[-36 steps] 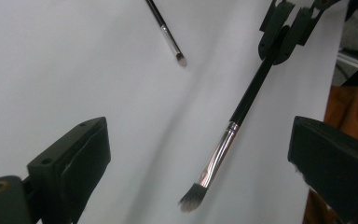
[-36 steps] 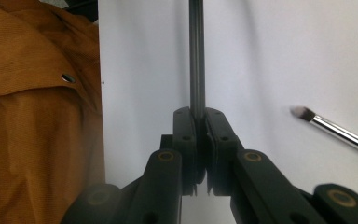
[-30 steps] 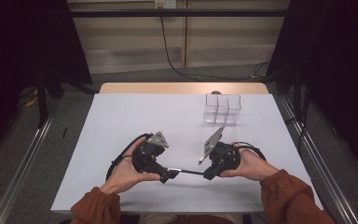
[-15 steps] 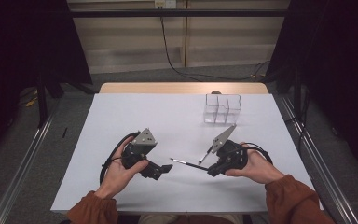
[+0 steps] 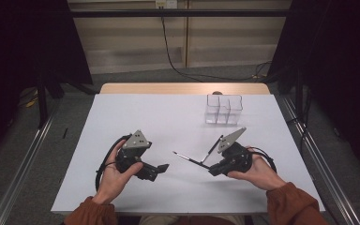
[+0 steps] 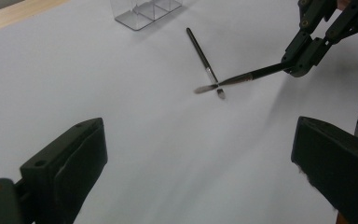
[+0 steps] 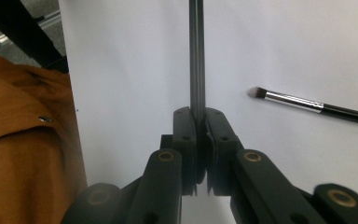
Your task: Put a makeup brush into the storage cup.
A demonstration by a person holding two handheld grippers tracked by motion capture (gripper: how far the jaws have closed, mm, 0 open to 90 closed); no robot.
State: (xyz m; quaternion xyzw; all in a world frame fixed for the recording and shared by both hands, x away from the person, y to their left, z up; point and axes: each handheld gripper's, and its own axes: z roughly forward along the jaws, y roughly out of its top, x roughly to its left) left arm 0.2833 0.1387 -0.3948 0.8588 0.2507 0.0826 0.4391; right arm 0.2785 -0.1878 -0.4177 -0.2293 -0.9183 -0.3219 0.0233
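Clearly, the right gripper [image 5: 214, 170] had its fingers pinched on the handle end of a thin black brush [image 5: 187, 158], which stuck out from them toward the left gripper [image 5: 161, 169], its bristle tip held over the white table [image 5: 168, 117]. In the right gripper view, the two fingers [image 7: 184, 140] pressed together on that dark handle [image 7: 196, 56], which ran straight up the frame. A second brush [image 5: 213, 147] lay flat on the table just beside the held one; in the left gripper view its bristle end [image 6: 220, 93] crossed under the tip of the held brush [image 6: 223, 83]. The left gripper's fingers [image 6: 70, 163] stood spread wide with nothing between them, well apart from both brushes. A clear compartmented box [image 5: 223, 109] stood farther back on the table, near its far right part. An orange sleeve [image 7: 23, 154] showed beside the right gripper.
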